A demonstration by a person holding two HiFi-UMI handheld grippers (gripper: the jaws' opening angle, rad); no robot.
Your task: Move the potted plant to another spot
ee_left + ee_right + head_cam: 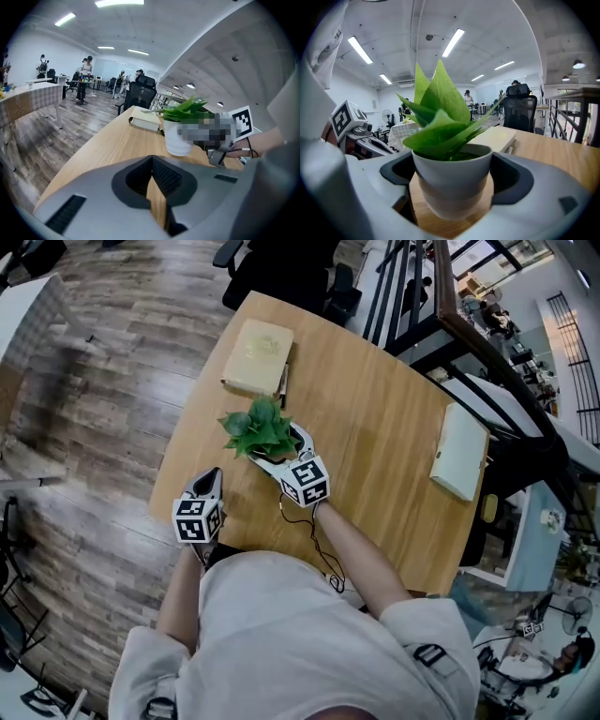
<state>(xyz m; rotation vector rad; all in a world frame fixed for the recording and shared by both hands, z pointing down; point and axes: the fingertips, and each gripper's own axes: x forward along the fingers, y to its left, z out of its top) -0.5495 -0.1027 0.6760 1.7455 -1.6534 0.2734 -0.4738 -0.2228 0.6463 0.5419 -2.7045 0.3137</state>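
- The right gripper point(452, 177) pinches the potted plant point(451, 154), one jaw against each side of the white pot just below its rim.
- The pot is upright, its long axis vertical, and seems to rest on the wooden table point(375, 427) near the person's edge.
- The left gripper point(151, 161), jaws pressed together on nothing, hangs apart to the plant's left.
- The right gripper alone has the plant, so I judge that the move is its to make.
- A book point(256, 357) lies just beyond the plant, and bare wood opens to the right.

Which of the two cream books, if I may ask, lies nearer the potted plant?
The far-end book, just behind the potted plant; the other book sits at the right edge.
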